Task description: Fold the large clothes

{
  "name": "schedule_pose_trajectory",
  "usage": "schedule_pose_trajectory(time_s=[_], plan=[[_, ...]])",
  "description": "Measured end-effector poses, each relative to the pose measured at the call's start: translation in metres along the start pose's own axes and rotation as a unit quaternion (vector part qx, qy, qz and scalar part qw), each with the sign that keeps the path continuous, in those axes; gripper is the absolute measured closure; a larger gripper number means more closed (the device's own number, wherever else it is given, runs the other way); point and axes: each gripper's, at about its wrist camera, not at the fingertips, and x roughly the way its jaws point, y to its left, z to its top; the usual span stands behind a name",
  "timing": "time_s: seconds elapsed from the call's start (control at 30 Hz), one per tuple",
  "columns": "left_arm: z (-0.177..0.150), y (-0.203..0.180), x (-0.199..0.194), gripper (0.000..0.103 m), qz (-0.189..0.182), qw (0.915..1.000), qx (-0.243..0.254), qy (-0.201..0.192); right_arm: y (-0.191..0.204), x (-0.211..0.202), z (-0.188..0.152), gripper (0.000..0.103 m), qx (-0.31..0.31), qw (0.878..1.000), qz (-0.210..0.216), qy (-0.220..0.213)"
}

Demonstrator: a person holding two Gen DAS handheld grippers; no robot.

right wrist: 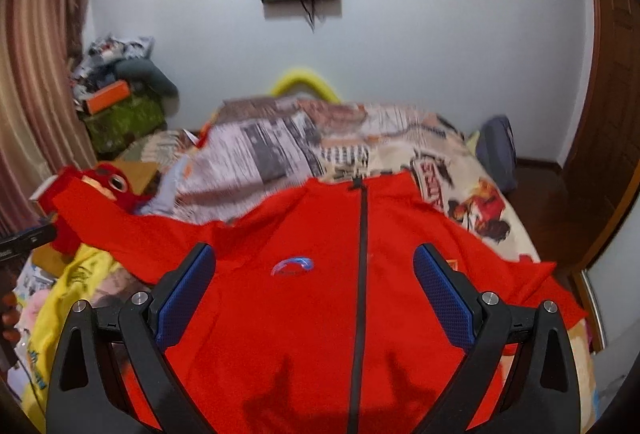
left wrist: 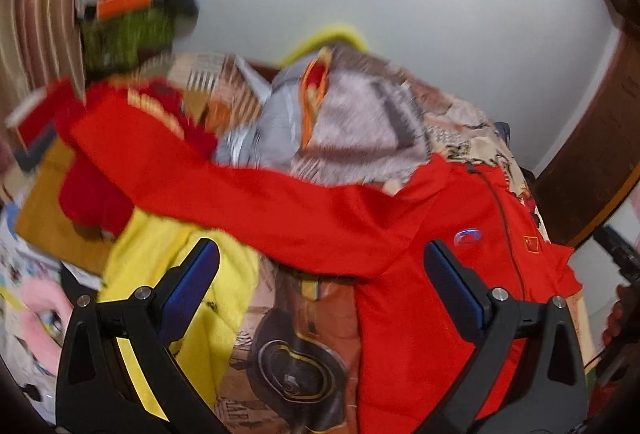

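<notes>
- Left wrist view: the left gripper hangs with jaws spread wide, gripping nothing, above the red jacket lying on the printed bedspread. One sleeve stretches left over a yellow garment. The chest carries a small blue logo and a flag patch; any lettering is too blurred to read.
- Right wrist view: the right gripper is likewise wide open and empty over the jacket's front, its black zipper running up the middle.

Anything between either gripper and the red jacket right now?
Nothing visible. The right gripper is open directly over the red jacket, with only bare fabric between the fingers. The left gripper is open facing the outstretched sleeve; a yellow garment lies beside and under it, not across.
</notes>
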Motion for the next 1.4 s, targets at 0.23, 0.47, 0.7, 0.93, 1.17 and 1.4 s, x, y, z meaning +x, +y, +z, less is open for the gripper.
schedule_pose_trajectory(time_s=[0.23,0.47,0.7,0.93,1.17,1.4], plan=[[0.006,0.070,0.064,0.005,-0.002,0.9968,-0.061,0.052,0.002,0.062,-0.008,0.004,-0.022,0.997,-0.041,0.068],[0.016,0.135,0.108,0.014,-0.021,0.9847,-0.155,0.076,-0.004,0.102,-0.016,0.005,-0.025,0.992,-0.020,0.124],[0.023,0.186,0.135,0.018,0.023,0.9737,-0.216,0.070,-0.011,0.117,-0.021,0.005,-0.011,0.989,-0.008,0.146],[0.025,0.220,0.165,0.046,0.042,0.9587,-0.271,0.076,-0.015,0.125,-0.023,0.005,0.004,0.987,-0.004,0.160],[0.034,0.200,0.166,0.099,0.080,0.9688,-0.222,0.076,-0.025,0.123,-0.022,0.005,0.024,0.987,-0.001,0.162],[0.075,0.125,0.127,0.101,0.072,0.9903,-0.116,0.025,-0.030,0.108,-0.011,0.005,0.025,0.990,0.001,0.142]])
